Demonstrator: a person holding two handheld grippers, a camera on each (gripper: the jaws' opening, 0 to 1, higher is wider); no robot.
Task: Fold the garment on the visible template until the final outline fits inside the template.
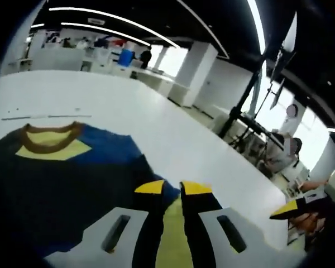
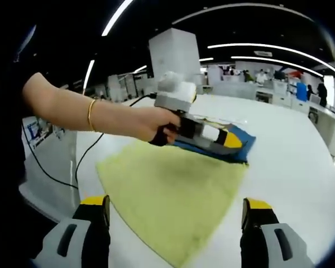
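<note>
The T-shirt (image 1: 72,184) lies flat on the white worktop (image 1: 173,139): its dark blue side with a brown-trimmed neck and yellow inner yoke shows in the left gripper view, its pale yellow-green side (image 2: 173,195) in the right gripper view, spread toward the near rounded edge of the worktop. The left gripper (image 1: 173,190) has its jaws nearly together over a strip of yellow-green cloth; in the right gripper view the same gripper (image 2: 223,140), held in a person's hand (image 2: 156,125), sits on the blue hem at the far side of the cloth, so I judge it is pinching that edge. The right gripper (image 2: 176,215) stands wide open above the near yellow-green edge, holding nothing.

No template outline can be made out in either view, so fit cannot be judged. One layer looks turned over another, which suggests a fold is in hand, but the cloth covers a broad area and more folding seems left.

The worktop is bare and roomy beyond the shirt, toward its far edge. The near edge runs close to the cloth, and a black cable (image 2: 84,159) trails across the worktop beside the hand.
</note>
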